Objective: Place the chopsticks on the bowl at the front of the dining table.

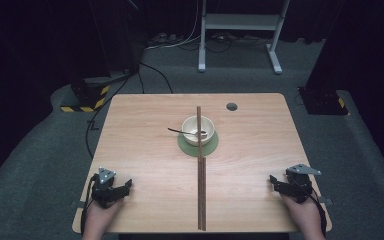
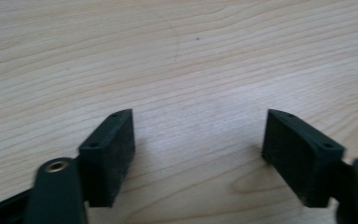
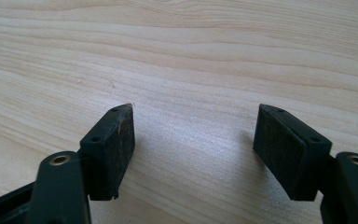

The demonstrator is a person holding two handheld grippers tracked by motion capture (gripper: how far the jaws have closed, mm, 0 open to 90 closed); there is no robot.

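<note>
The chopsticks (image 1: 200,170) lie along the centre line of the surface (image 1: 145,150), their far ends propped across the bowl (image 1: 198,130). The bowl sits on a green mat (image 1: 211,146) with a spoon (image 1: 186,132) inside. Left tool (image 1: 126,186) and right tool (image 1: 274,183) rest at the near corners, well apart from the sticks, both released and empty. Risk: the sticks rest loosely on the rim; a nudge could roll them off or tip the bowl.

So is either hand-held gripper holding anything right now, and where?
Nothing is held: the left hand-held gripper and the right hand-held gripper are both open over bare table.
</note>
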